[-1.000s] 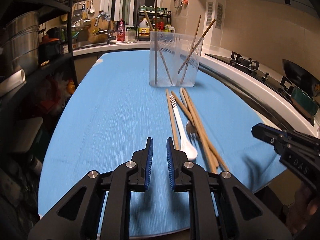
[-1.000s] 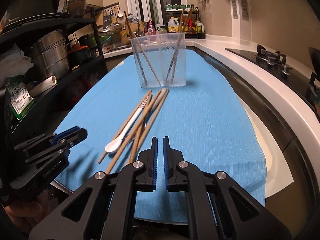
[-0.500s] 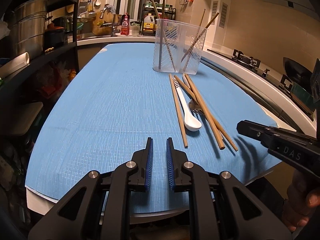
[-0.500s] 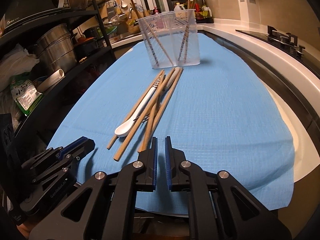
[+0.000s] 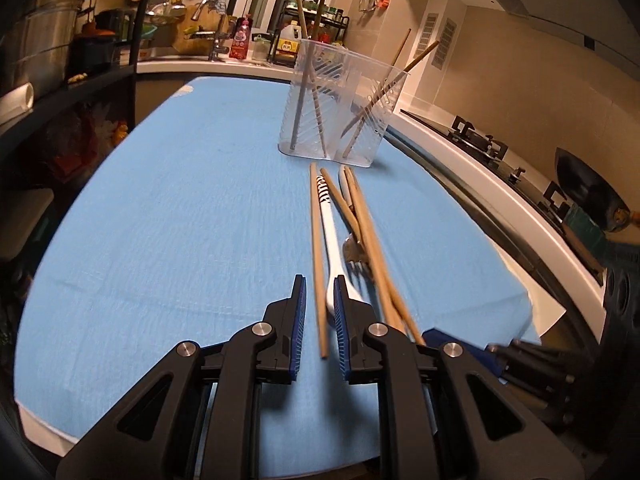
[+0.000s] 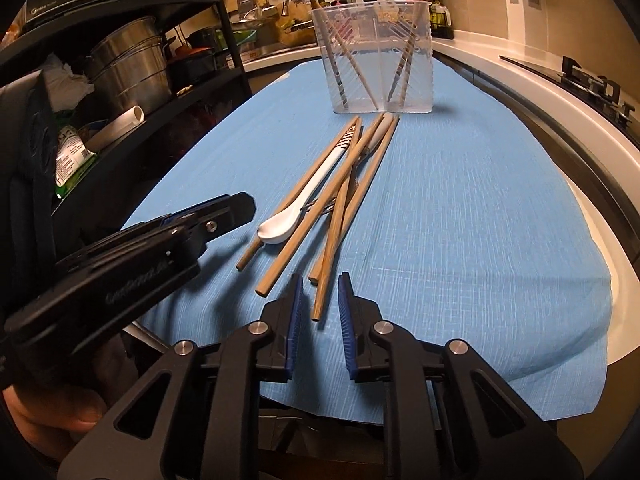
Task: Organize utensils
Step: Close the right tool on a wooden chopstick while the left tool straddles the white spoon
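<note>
Several wooden chopsticks, a white spoon with a striped handle and a metal fork lie in a loose pile on the blue cloth. A clear plastic holder with chopsticks standing in it sits just beyond the pile; it also shows in the right wrist view. My left gripper is open, its jaws either side of the near end of one chopstick and the spoon's bowl. My right gripper is open around the near end of another chopstick.
A black shelf rack with steel pots stands left of the table. A white counter with a gas hob and a wok runs along the right. The sink and bottles are at the back. The cloth's front edge is under both grippers.
Both grippers have opened slightly and moved forward and inward to the near ends of the pile; each now straddles a chopstick end. The utensils have not moved.
</note>
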`<state>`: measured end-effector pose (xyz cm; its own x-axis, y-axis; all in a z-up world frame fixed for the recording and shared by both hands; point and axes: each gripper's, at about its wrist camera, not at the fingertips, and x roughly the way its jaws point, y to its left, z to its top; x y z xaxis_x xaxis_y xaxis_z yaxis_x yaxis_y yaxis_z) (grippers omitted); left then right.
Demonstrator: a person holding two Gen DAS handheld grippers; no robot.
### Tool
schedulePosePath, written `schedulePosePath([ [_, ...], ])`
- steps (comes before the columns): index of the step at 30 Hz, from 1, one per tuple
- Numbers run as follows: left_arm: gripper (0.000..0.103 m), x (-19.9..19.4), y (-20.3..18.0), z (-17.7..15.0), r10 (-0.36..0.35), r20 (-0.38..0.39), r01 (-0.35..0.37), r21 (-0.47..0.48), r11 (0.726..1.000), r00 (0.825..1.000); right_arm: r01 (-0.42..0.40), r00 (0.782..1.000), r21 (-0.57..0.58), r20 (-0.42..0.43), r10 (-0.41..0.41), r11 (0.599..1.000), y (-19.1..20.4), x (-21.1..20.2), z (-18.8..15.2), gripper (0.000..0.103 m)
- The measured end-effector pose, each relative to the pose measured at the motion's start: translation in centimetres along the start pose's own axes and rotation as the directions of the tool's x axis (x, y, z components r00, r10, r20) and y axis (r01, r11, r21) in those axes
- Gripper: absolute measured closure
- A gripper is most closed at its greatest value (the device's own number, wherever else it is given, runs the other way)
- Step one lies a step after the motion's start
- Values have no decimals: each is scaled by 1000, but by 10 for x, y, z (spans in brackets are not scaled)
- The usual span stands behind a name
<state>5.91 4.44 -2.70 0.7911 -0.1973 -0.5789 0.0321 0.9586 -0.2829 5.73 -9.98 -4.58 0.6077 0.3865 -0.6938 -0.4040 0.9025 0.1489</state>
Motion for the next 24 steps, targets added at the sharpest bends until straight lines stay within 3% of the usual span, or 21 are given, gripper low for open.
schedulePosePath([
  [1, 88, 3, 0, 1, -5, -5, 5, -7, 1000, 1000, 2, 1000, 3, 1, -2, 1000, -2, -1, 0, 95],
  [5, 88, 15, -6, 0, -10, -30, 9, -20, 1000, 1000, 17, 1000, 18, 10, -17, 1000, -8, -4, -1, 98],
  [15, 86, 24, -20, -1, 39, -32, -38, 25, 999, 999, 55, 997, 36, 47, -57, 998, -19, -11, 2, 98],
  [18, 80, 25, -25, -1, 52, -29, -51, 44, 998, 998, 83, 995, 48, 48, -85, 995, -24, -12, 2, 99],
  [24, 79, 25, -30, -3, 78, -16, -76, 82, 994, 997, 158, 985, 95, 49, -163, 983, -40, -14, 4, 99],
])
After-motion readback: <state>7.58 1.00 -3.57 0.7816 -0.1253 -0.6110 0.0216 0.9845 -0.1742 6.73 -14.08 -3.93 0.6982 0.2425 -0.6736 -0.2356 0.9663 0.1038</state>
